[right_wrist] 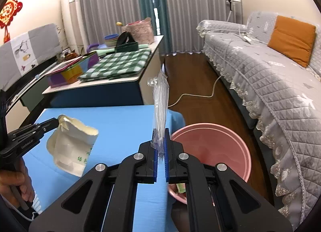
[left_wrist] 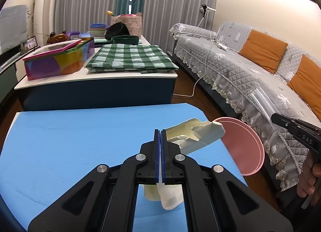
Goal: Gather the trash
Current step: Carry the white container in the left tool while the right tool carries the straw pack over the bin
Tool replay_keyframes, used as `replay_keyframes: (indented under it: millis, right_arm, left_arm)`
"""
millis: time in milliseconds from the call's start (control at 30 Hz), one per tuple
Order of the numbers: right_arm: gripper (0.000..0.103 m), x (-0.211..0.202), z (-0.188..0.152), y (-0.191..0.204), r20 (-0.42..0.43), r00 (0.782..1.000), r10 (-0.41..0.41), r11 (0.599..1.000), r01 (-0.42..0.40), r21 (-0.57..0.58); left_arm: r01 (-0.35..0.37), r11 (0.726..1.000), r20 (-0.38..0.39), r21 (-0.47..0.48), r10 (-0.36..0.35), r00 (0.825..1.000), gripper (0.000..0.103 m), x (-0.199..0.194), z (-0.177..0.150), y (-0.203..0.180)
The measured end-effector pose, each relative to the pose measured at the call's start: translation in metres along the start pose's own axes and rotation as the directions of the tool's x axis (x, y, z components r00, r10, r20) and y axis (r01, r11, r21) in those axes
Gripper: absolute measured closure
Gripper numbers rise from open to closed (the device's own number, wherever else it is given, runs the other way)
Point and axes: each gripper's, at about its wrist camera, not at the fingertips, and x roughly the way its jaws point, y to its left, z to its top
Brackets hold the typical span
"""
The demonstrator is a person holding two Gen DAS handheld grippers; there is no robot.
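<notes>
Two green characters mark the pouch (right_wrist: 72, 147).

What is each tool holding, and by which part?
Left tool: cream pouch, pinched at its top edge. Right tool: clear plastic wrapper, clamped at its lower end.

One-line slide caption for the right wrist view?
Right gripper holds a clear plastic wrapper upright beside the pink bin, while the left gripper grips a cream pouch.
</notes>
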Motion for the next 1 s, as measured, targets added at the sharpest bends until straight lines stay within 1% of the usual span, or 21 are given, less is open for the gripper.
replay_keyframes:
  millis: [433, 700, 1000]
  right_arm:
    - [0.097, -0.007, 0.010, -0.040, 0.035, 0.997, -0.063, 0.995, 0.060, 0.079]
    - [0.097, -0.006, 0.014, -0.056, 0.044, 0.995, -0.091, 0.990, 0.086, 0.109]
    - [0.097, -0.004, 0.015, -0.073, 0.048, 0.991, -0.122, 0.984, 0.115, 0.133]
  left_arm:
    - [0.015, 1.000, -0.016, 0.016, -0.015, 1.000, 0.102, 0.016, 0.003, -0.025]
    - [0.030, 0.999, -0.015, 0.026, -0.030, 0.999, 0.102, 0.028, 0.013, -0.044]
    - [0.065, 0.997, -0.009, 0.050, -0.065, 0.998, 0.102, 0.044, 0.030, -0.079]
